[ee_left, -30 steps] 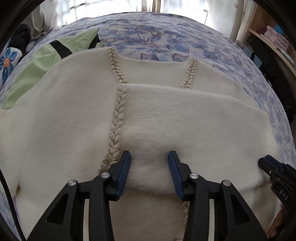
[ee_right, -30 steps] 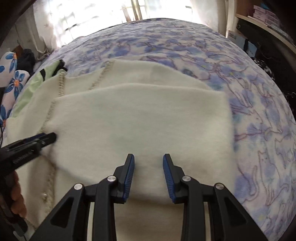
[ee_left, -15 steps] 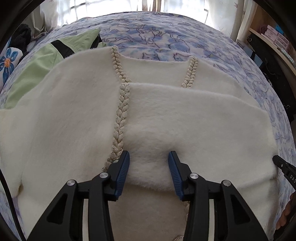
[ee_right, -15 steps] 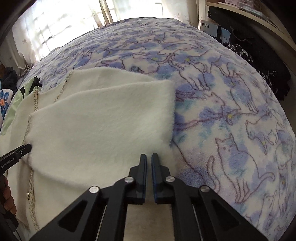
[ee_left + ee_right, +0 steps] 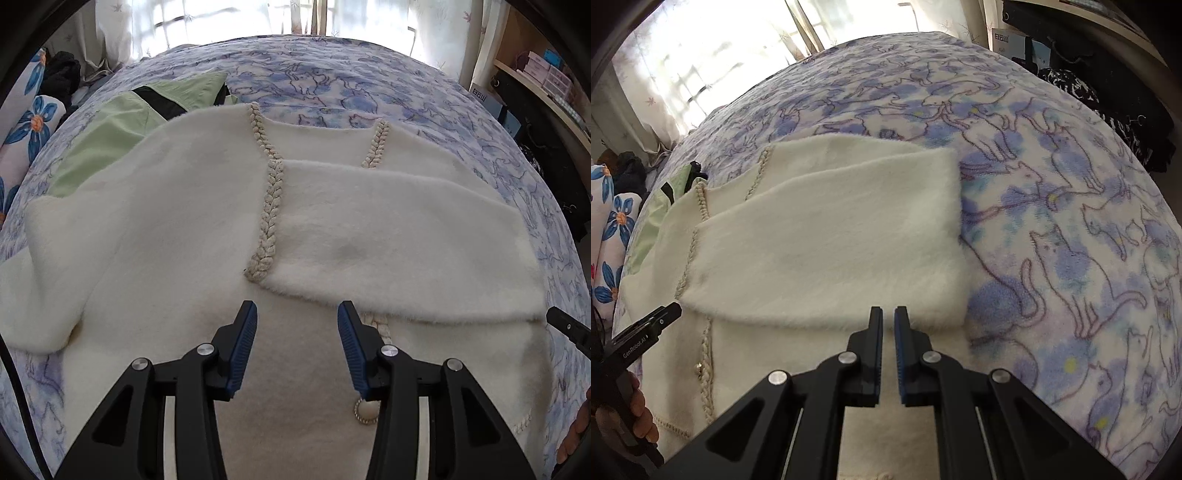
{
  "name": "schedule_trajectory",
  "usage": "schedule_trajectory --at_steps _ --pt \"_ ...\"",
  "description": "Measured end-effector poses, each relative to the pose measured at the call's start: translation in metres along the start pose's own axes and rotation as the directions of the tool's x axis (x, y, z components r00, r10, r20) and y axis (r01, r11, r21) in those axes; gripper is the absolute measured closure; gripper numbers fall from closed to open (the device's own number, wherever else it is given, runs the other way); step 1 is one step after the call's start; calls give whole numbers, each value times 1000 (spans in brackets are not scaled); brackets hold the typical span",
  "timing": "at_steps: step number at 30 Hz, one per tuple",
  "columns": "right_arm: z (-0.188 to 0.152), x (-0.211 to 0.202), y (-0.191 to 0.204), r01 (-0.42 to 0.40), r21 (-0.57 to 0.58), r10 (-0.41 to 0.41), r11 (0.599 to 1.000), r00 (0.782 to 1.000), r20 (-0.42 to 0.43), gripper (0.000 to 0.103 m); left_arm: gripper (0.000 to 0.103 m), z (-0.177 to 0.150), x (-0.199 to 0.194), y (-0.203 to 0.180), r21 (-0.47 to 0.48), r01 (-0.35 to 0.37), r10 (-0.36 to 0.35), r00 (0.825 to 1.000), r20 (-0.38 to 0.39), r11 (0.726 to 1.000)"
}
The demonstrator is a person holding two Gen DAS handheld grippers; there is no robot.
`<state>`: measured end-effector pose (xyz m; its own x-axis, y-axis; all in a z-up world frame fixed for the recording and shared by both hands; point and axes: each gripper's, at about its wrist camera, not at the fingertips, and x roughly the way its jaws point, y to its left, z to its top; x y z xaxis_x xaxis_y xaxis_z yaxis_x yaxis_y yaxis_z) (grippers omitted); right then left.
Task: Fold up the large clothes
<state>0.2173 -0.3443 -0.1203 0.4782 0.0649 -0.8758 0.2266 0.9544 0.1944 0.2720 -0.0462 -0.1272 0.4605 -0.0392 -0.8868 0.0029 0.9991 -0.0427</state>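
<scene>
Folding the cream cardigan [image 5: 192, 229] on the bed [image 5: 1071, 206]: right sleeve done.
I am hovering both empty: left gripper [image 5: 293, 343] parted, right gripper [image 5: 888, 354] closed; next I judge the left sleeve [image 5: 48, 295] needs gripping.

Cardigan [image 5: 177, 229] on bedspread [image 5: 332, 81] — jacket [image 5: 110, 140] behind

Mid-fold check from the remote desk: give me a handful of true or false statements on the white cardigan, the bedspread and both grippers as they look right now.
1. One side of the white cardigan is folded across its front. True.
2. The left gripper is clamped on the braided trim. False: its jaws stand apart, with nothing between them.
3. The right gripper is shut and holds nothing. True.
4. The bedspread is plain grey. False: blue cat print.
5. A green garment lies beyond the cardigan. True.
</scene>
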Motion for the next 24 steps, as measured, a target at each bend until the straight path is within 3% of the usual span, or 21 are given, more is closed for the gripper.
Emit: schedule_trajectory --at_steps 10,16,24 --pt "-41 -56 43 -63 -37 65 997 997 40 97 58 -44 -70 12 27 -22 21 999 46 999" --pt "-70 -86 74 -100 -75 104 992 993 57 97 52 -75 -112 20 54 -30 26 996 80 998" --pt "-100 -115 125 -123 -158 136 980 988 75 97 47 -111 -160 44 67 9 -16 994 104 998"
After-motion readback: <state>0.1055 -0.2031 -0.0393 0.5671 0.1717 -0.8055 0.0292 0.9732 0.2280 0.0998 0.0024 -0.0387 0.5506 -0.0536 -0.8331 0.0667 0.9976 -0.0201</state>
